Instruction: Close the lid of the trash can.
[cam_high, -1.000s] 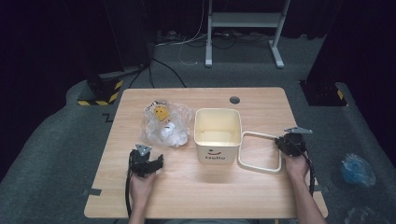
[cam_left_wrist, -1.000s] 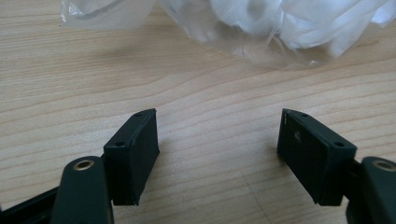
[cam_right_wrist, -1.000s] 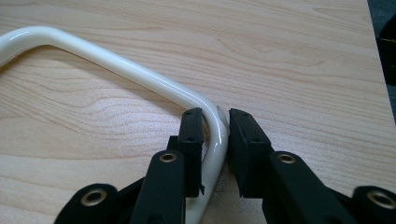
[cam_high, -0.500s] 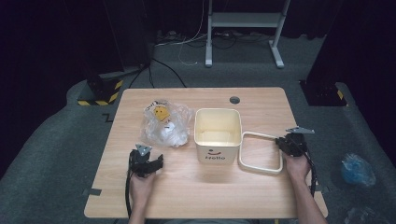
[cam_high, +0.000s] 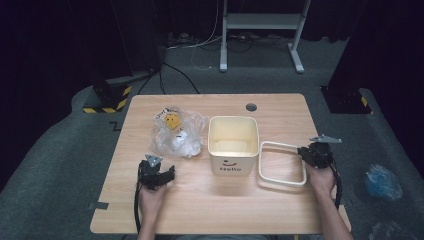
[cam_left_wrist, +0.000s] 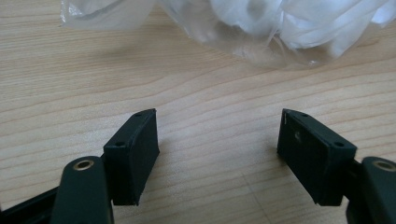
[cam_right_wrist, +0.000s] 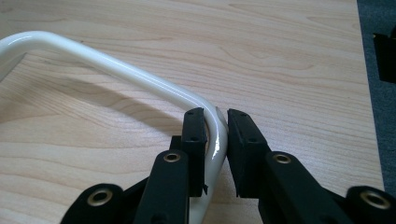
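White plastic ring (cam_right_wrist: 140, 77), lying flat on the table (cam_high: 210, 210) just right of the bin (cam_high: 233, 145), sits clamped at its near corner in my right claw (cam_right_wrist: 216, 122), whose jaws have just closed, ready for lifting; my left claw (cam_left_wrist: 217, 135) stands apart, empty.

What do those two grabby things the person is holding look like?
Both are black. The left gripper has two flat, blocky black jaws with small holes, brass-ringed screws behind, and a black cable. The right gripper looks alike and carries a grey three-cornered plate. No sleeves show.
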